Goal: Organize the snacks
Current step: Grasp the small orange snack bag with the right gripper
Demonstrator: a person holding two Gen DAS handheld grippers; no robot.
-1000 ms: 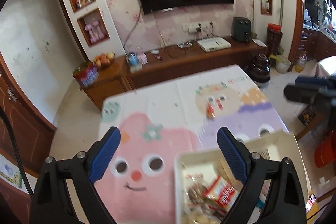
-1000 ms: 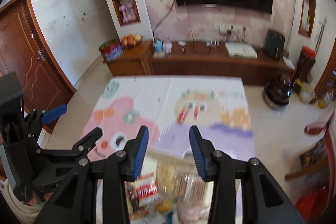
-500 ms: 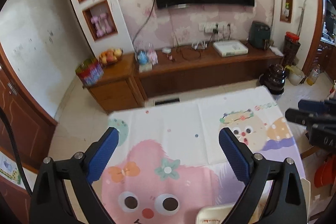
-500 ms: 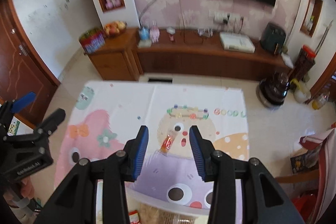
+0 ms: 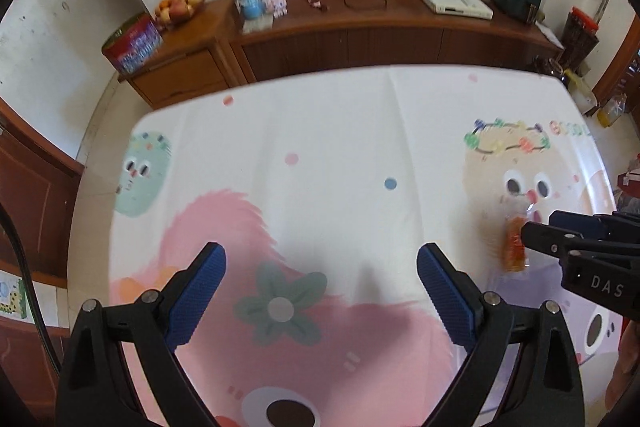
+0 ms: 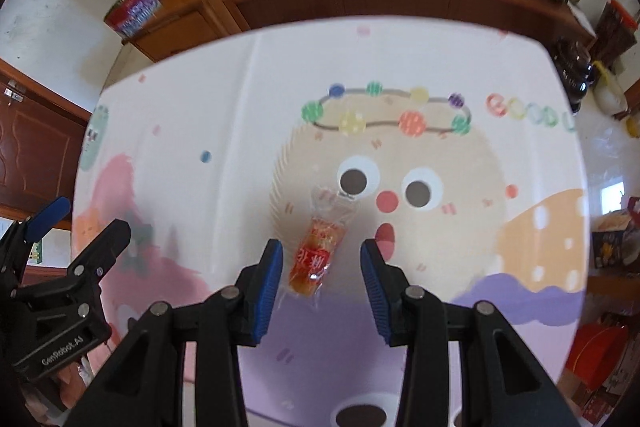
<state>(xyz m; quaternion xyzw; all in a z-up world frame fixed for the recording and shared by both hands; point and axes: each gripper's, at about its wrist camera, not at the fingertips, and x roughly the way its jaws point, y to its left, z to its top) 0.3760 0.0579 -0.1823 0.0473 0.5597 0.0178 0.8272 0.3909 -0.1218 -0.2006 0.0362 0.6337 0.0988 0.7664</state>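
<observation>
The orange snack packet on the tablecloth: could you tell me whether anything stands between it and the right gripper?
Nothing visible does. The packet lies alone on the tablecloth, just beyond the open right gripper, in line with the gap between its jaws. The left gripper is off to the side.

The counter (image 5: 336, 131) with its cartoon cloth lies bare across nearly its whole top, so passage is free on all sides. The one thing on it is an orange snack packet (image 6: 318, 253), lying flat between the parted jaws of the right hand-held gripper (image 6: 322, 267), seemingly untouched. The left hand-held gripper (image 5: 320, 279), jaws wide, hangs over bare cloth, well apart from the right one
</observation>
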